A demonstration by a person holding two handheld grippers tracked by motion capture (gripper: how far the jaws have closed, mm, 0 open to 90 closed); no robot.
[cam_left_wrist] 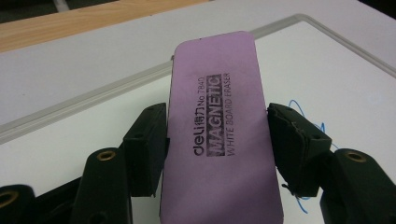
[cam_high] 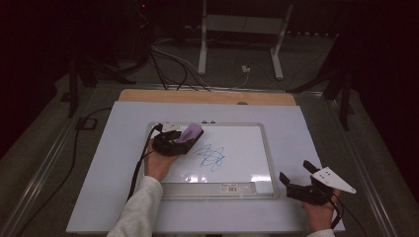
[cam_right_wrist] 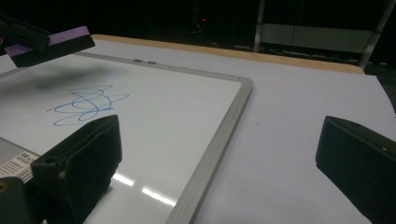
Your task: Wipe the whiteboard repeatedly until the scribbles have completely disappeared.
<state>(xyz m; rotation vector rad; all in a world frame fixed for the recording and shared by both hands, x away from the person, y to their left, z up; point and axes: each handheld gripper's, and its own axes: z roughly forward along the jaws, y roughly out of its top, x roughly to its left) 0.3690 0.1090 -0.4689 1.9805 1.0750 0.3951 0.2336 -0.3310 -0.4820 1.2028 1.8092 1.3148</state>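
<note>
One purple mag. eraser, printed.

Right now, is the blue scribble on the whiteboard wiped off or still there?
Still there. The blue scribble looks whole on the metal-framed whiteboard; the left gripper holds the purple eraser above the board beside it.

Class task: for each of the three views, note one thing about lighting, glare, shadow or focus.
High view: dark room behind, lit white rectangular whiteboard, bright glare near its lower edge. Left gripper view: the purple rectangular magnetic eraser is sharp and its print readable. Right gripper view: glare streaks on the board, a soft shadow under the raised eraser beside the blue scribble, and near jaws blurred.
</note>
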